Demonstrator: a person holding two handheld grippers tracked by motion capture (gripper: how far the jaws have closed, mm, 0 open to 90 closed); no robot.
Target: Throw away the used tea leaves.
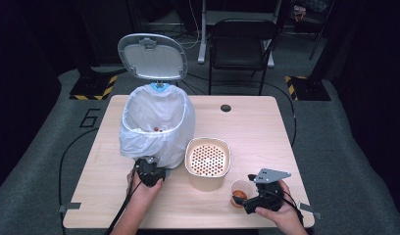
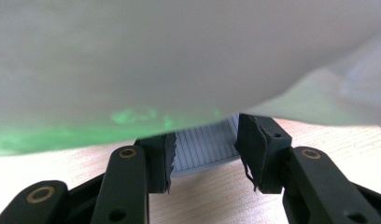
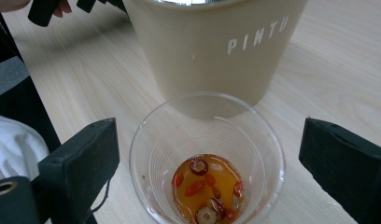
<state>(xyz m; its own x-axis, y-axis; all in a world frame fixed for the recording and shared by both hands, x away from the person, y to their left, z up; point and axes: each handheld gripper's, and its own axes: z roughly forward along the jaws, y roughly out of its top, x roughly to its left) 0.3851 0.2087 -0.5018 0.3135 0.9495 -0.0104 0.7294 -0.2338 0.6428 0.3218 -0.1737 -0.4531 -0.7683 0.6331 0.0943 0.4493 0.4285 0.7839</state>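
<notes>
One clear plastic cup (image 3: 207, 158), holding amber liquid and red fruit pieces, stands at the table's (image 1: 266, 127) near right edge between the spread jaws of the right gripper (image 1: 239, 198), untouched. One beige strainer container (image 1: 208, 161) stands just behind. The left gripper (image 1: 150, 169) clamps the pedal (image 2: 205, 147) of one lined bin (image 1: 156, 122), lid (image 1: 152, 56) raised.
</notes>
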